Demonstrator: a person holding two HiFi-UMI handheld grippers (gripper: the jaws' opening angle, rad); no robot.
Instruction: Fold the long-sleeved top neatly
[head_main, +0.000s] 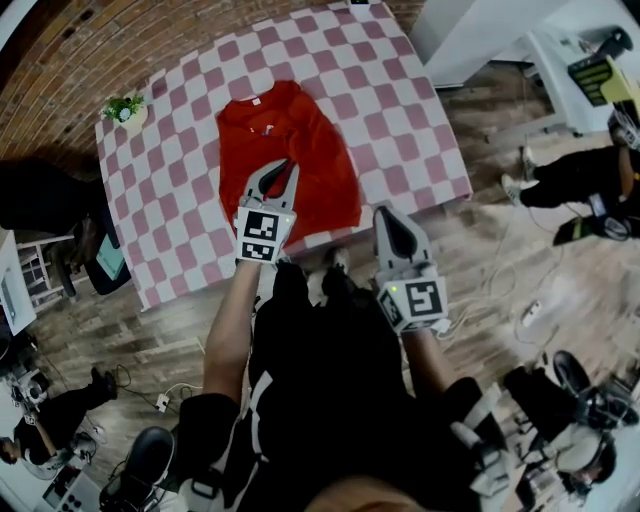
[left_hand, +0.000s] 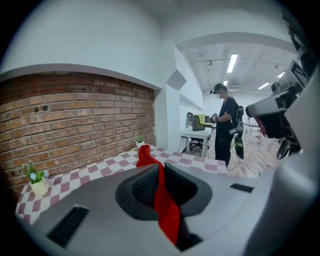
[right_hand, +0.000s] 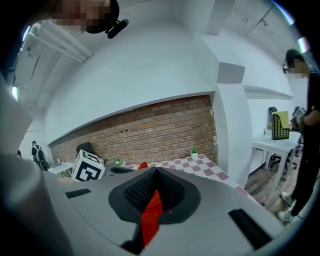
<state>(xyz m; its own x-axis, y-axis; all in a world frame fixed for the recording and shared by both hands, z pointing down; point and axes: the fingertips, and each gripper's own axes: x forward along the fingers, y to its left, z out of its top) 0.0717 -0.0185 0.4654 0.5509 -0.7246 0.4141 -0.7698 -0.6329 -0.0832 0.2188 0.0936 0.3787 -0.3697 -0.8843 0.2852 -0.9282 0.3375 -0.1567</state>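
Head view count: one long-sleeved top (head_main: 288, 150), one checkered tabletop (head_main: 390, 120), one plant pot (head_main: 130, 118) and two tongs are being shown.
Container: a small green plant (head_main: 122, 103) is being held in the plant pot, at the tabletop's far left corner.
Left tongs (head_main: 283, 170): red cloth is being pinched between the closed jaws, above the top's near half.
Right tongs (head_main: 386, 215): a fold of the cloth is being gripped at the top's near right corner.
Top: being borne mid-tabletop, collar away from the person.
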